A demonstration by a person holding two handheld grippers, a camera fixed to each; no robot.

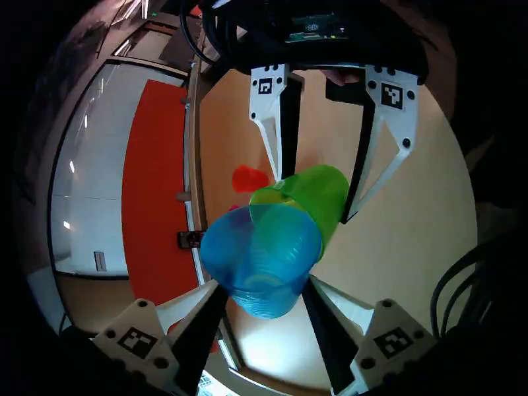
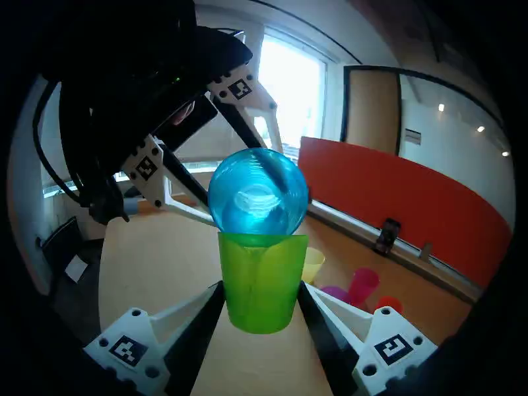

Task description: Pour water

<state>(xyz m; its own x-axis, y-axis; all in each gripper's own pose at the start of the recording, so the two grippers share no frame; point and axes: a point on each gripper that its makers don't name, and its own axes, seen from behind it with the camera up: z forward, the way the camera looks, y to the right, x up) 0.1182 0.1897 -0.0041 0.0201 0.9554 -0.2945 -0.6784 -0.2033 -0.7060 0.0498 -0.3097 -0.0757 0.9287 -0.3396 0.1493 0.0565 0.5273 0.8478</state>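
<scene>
In my left gripper point(image 1: 264, 290): the tipped cup point(image 1: 261, 264), a finger pressing each side.
In my right gripper point(image 2: 263, 290): the upright cup point(image 2: 262, 297), a finger pressing each side.
Cup to cup: tipped cup above the upright cup, lip at its rim.
Underneath: the table point(image 2: 152, 264).
Farther back: spare cups point(image 2: 363, 285) on the table, behind and right of the upright cup in the right gripper view.

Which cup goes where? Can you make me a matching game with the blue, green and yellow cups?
Things:
1. blue cup
2. green cup
3. yellow cup

Places:
a. on the table, not held
b. upright in the right hand-held gripper
c. tipped in the left hand-held gripper, over another cup

Pairs: 1-c, 2-b, 3-a
</scene>
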